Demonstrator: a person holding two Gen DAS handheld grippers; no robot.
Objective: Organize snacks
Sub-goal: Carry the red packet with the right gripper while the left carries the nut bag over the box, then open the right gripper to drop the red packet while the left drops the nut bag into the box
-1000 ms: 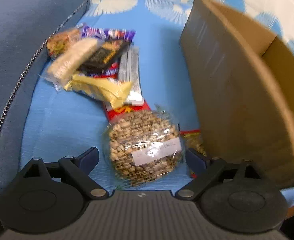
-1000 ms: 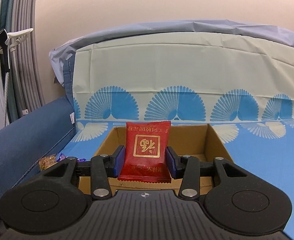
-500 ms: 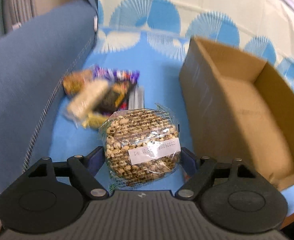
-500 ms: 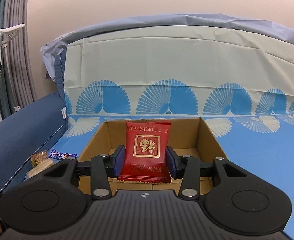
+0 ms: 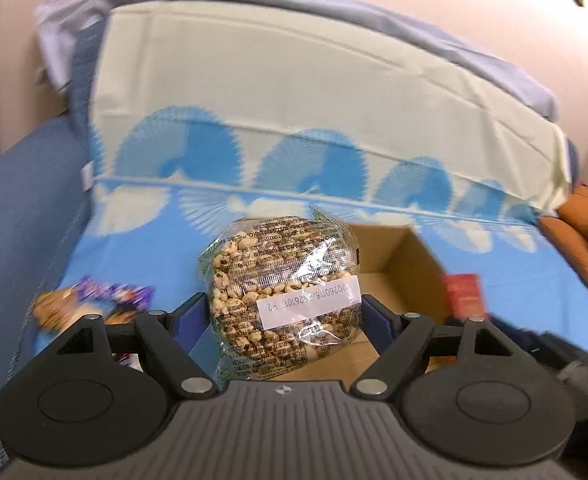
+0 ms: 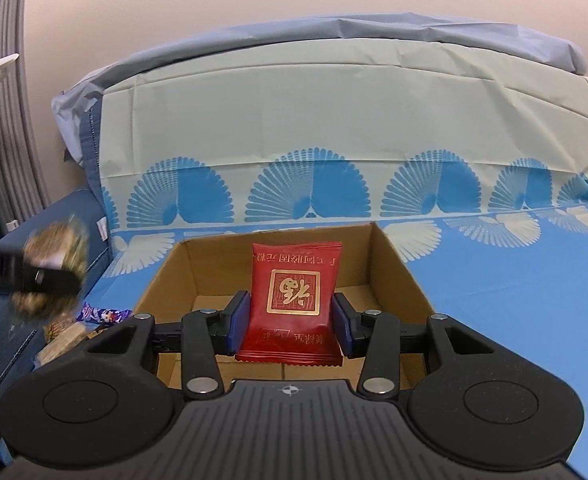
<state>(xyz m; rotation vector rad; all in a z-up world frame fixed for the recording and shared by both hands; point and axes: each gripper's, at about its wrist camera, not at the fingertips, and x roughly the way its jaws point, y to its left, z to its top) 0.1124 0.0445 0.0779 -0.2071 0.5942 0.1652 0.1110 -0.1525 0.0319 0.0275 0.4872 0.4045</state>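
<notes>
My left gripper [image 5: 284, 320] is shut on a clear bag of puffed grain snacks [image 5: 282, 292] with a white label, held up in front of the open cardboard box [image 5: 398, 256]. My right gripper [image 6: 290, 320] is shut on a red packet with gold print [image 6: 294, 296], held over the near edge of the same box [image 6: 394, 264]. The left gripper with its bag shows blurred at the left of the right wrist view [image 6: 50, 264]. The red packet shows blurred at the right of the left wrist view [image 5: 464, 296].
A pile of loose snacks [image 5: 94, 300] lies on the blue sheet left of the box, also seen in the right wrist view [image 6: 82, 324]. A dark blue sofa arm [image 5: 14, 220] rises at the left. A patterned back cushion [image 6: 334, 140] stands behind the box.
My left gripper closed on the grain snack bag, lifted it off the sheet and swung up and right toward the box. My right gripper moved slightly closer to the box, still holding the red packet.
</notes>
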